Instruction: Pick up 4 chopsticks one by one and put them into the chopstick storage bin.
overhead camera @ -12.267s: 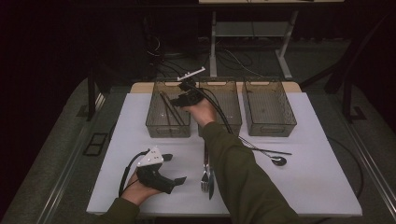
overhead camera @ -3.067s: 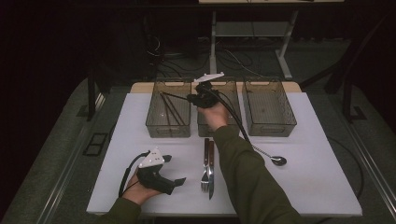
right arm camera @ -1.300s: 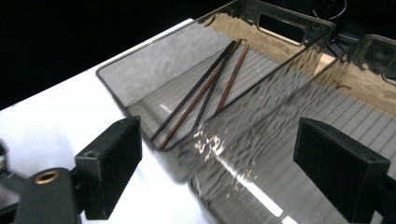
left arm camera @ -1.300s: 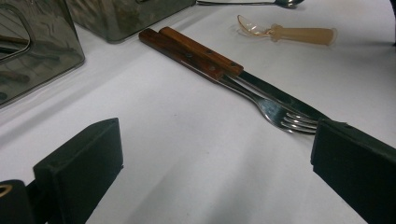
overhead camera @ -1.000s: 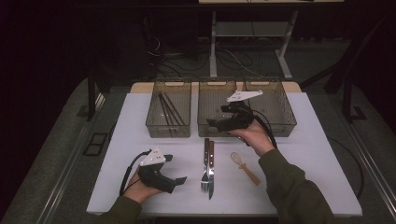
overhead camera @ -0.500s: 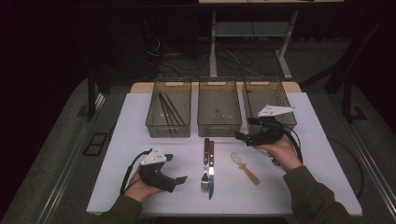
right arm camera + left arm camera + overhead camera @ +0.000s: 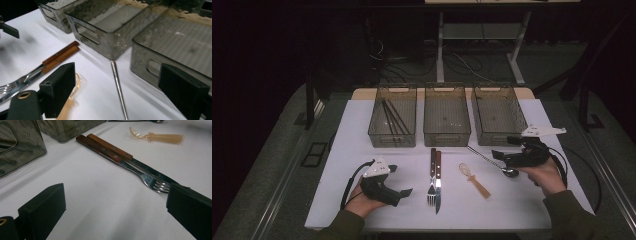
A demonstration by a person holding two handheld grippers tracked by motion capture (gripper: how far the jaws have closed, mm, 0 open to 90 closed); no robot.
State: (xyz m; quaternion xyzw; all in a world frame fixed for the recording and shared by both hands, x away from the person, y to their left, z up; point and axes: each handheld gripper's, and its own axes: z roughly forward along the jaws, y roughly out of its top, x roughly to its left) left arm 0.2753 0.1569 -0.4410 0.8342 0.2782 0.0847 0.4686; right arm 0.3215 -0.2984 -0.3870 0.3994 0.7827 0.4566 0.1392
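A metal spoon (image 7: 492, 161) lies slanted on the white table (image 7: 362, 130), in front of the right-hand bin (image 7: 498, 115). My right gripper (image 7: 506, 147) hovers low over its handle (image 7: 118, 85), jaws open with the handle between them and untouched. A wooden-handled fork and knife (image 7: 434, 175) lie side by side at the table's middle, with an amber plastic spoon (image 7: 474, 179) to their right. My left gripper (image 7: 399, 180) rests open on the table left of the fork (image 7: 150, 178), its jaws empty. Dark chopsticks (image 7: 392, 117) lie in the left bin (image 7: 377, 131).
Three smoky clear bins stand in a row at the back; the middle bin (image 7: 447, 131) and the right one look empty. Cables trail from both grippers. The table's right edge (image 7: 572, 170) runs close to my right hand.
My right gripper has swung from above the middle and right bins to the right and down, onto the metal spoon's handle. My left gripper has stayed put.
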